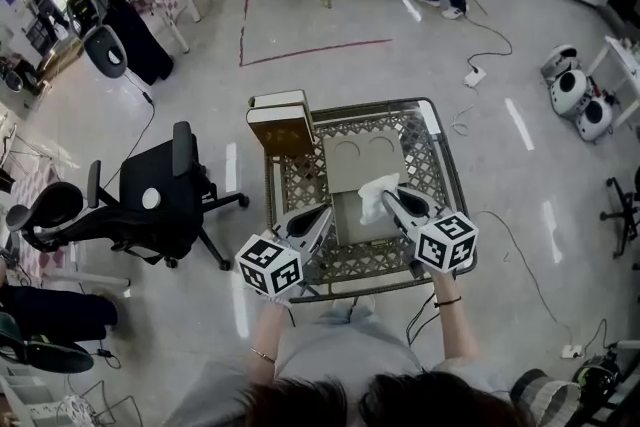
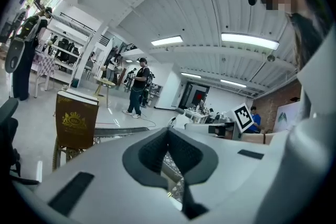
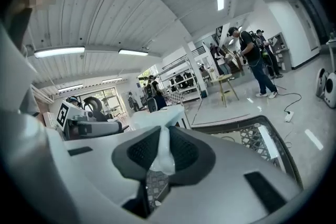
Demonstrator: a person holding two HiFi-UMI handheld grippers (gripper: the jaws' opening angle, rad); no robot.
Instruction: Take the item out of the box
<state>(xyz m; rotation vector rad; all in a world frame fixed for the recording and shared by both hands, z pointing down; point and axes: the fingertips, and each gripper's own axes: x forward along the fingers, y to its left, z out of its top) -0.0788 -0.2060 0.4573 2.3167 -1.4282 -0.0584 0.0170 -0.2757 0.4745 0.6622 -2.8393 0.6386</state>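
Up close, tissue (image 3: 164, 159) between right tongs (image 3: 160, 131)

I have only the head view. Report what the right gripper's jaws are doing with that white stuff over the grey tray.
Observer: The right gripper is shut on the white crumpled sheet, which runs up between its pads.
Operator: Now check the left gripper.
Observer: The left gripper has its jaws together, with nothing between them.
Operator: Describe the brown box's front.
Observer: The brown box stands upright and bears a gold crest.
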